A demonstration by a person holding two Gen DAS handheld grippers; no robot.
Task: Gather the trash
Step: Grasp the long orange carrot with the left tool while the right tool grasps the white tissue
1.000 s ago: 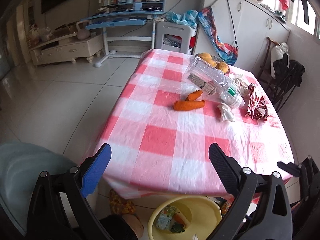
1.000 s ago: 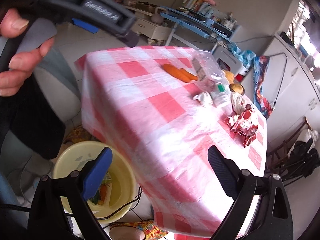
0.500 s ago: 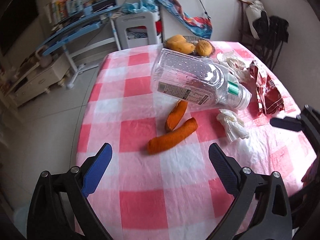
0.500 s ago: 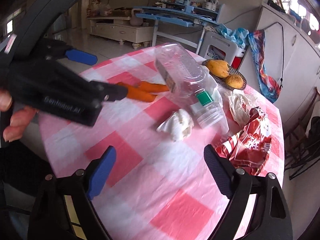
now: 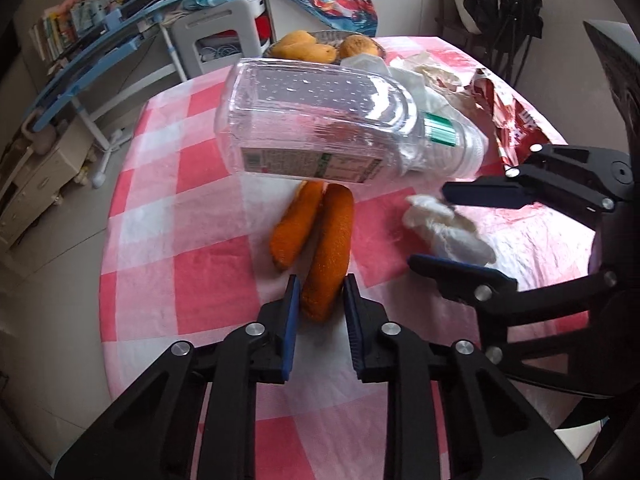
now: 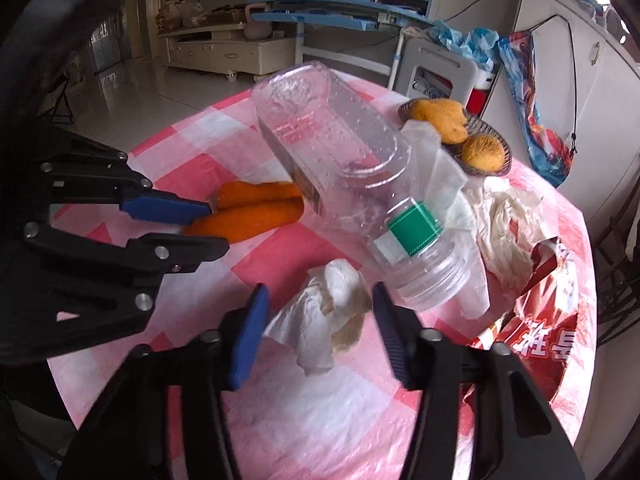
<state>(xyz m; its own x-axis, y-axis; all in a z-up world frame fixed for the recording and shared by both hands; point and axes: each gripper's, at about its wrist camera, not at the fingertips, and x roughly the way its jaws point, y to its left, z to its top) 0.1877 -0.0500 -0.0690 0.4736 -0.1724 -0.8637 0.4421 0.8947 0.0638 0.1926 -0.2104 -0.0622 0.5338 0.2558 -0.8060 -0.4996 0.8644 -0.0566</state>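
Note:
Two orange carrot pieces lie side by side on the pink checked tablecloth [image 5: 180, 240]. My left gripper [image 5: 320, 284] is closing on the near end of the right-hand carrot piece [image 5: 330, 240], and both pads touch it. In the right wrist view the left gripper [image 6: 216, 228] pinches that same carrot piece [image 6: 248, 218]. A crumpled white tissue [image 6: 320, 320] sits between the closing jaws of my right gripper [image 6: 318, 300], with a pad against each side. The left wrist view also shows the right gripper [image 5: 430, 226] around the tissue [image 5: 452, 236].
A clear plastic bottle [image 5: 340, 132] with a green band lies on its side just behind the carrots. Further back are a red snack bag [image 5: 516, 120], white wrappers [image 5: 432, 76] and a basket of yellow fruit [image 5: 308, 50]. The table edge drops off at the left.
Both grippers moved in over the table from above the yellow bin and came down. The left jaws closed around a carrot piece, the right jaws around the tissue.

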